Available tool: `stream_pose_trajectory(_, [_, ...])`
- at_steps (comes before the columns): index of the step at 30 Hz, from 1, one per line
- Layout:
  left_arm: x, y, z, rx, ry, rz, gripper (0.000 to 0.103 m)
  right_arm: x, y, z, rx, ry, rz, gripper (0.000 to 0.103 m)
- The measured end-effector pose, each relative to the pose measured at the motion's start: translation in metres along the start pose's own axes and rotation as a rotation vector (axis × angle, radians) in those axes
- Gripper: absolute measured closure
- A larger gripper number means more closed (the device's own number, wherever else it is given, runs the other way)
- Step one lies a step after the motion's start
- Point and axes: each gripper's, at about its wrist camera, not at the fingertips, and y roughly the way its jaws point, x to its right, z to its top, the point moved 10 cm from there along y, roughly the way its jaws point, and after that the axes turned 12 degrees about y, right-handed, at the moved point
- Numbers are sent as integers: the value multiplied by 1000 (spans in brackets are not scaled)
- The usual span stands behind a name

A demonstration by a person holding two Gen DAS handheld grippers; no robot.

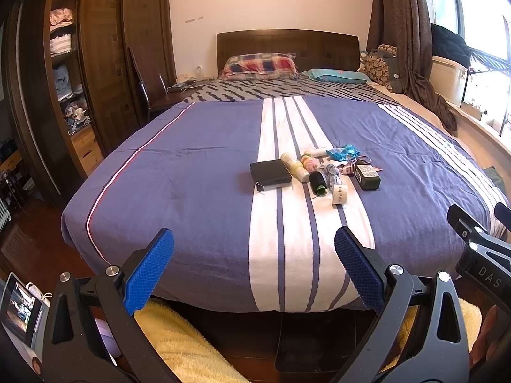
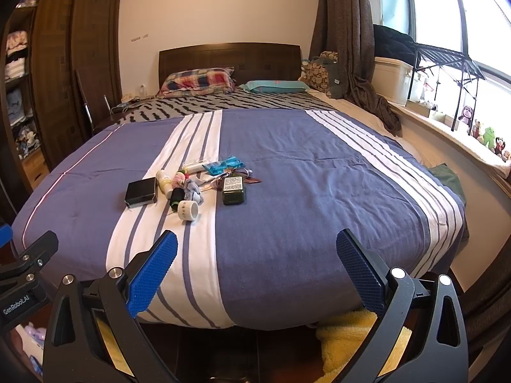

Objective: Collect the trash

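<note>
Both grippers hang off the foot of the bed (image 1: 198, 172), well short of the clutter. Left gripper (image 1: 254, 239) jaws released, spread wide, nothing between them. Right gripper (image 2: 257, 242) the same: jaws apart, empty.

The clutter sits mid-bed, on and beside the white stripe (image 1: 287, 223) of the blue cover. Black box (image 1: 270, 175) at the left of the group, cream tube (image 1: 295, 166) just beside it. Black spool (image 1: 318, 182) and white tape roll (image 1: 339, 194) nearest the foot. Dark green box (image 1: 368, 176) with a QR label at the right. Blue wrapper (image 1: 343, 152) at the far side, touching a tangle of ribbons and small bits that is too small to sort.

Yellow towel (image 1: 179, 344) below the bed edge. Wardrobe (image 1: 105, 63) at left, window (image 2: 447, 9) at right.
</note>
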Motion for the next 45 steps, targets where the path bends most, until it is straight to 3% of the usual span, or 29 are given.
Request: stream_pose_trajectory(45, [-2,-7,5,19,-2,9,8,-1,-1,3,1,4,17,3])
